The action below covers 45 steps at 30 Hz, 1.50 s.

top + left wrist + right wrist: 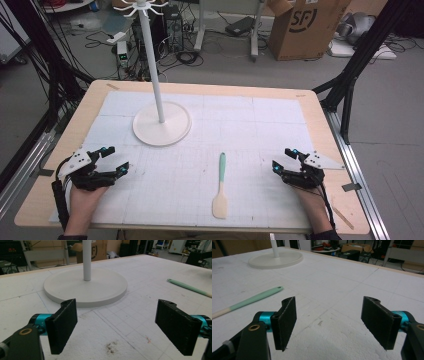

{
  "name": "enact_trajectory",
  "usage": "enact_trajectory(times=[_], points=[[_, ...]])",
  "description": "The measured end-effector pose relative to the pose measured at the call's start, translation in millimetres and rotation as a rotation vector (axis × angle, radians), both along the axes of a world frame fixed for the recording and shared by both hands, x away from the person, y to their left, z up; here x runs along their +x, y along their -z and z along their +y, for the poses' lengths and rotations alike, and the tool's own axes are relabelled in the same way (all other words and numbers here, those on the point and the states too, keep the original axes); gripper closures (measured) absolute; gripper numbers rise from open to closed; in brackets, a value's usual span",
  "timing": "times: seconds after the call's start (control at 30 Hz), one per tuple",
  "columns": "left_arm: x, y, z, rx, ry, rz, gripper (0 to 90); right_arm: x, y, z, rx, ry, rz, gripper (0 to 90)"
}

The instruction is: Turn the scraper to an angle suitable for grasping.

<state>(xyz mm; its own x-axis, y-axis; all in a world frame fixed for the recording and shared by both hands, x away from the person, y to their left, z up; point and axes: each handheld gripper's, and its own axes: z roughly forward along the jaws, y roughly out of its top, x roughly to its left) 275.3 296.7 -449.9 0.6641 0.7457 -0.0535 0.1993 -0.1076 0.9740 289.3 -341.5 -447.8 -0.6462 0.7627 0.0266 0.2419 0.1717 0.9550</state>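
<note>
The left gripper [115, 160] rests low at the near left of the table [60, 150], its jaws spread wide with nothing between them; the left gripper view shows bare white mat [120, 335] in the gap. The right gripper [283, 160] sits at the near right, jaws likewise parted and empty. Between the two, well apart from each, lies a spatula [220, 186] with a mint-green handle and pale blade, blade toward the person. Farther back, left of centre, a white stand [161, 120] rises upright from its round base, with hooks at the top
</note>
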Motion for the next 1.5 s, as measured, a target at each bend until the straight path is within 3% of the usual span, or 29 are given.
enact_trajectory(times=[0.67, 0.83, 0.9, 0.97, 1.03, 1.1, 1.5], points=[[0.5, 0.4, -0.3, -0.001, 0.000, 0.005, 20.2, 0.1, 0.0, 0.0, 0.001, 0.001, 0.001, 29.0], [0.3, -0.1, -2.6, 0.016, 0.015, 0.003, 28.9, 0.2, 0.1, -0.2, 0.000, 0.001, 0.001, 29.0], [1.1, -0.5, -4.0, 0.030, 0.031, 0.005, 40.5, 0.3, 0.1, -0.3, -0.001, 0.001, -0.001, 29.0], [1.7, -0.7, -6.8, -0.008, 0.058, 0.002, 46.0, 0.3, 0.1, -0.2, -0.001, 0.002, -0.001, 29.0], [4.0, -2.4, -11.9, -0.038, 0.075, 0.031, 49.5, 0.2, 0.0, -0.2, 0.001, 0.003, 0.003, 29.0], [8.0, -5.1, -20.8, -0.010, 0.093, 0.058, 58.6, 0.4, 0.1, -0.4, 0.002, 0.003, 0.003, 29.0], [38.3, -20.8, -107.5, 0.072, 0.300, 0.085, 81.5, 0.4, 0.1, -0.3, 0.001, 0.002, 0.004, 29.1]])
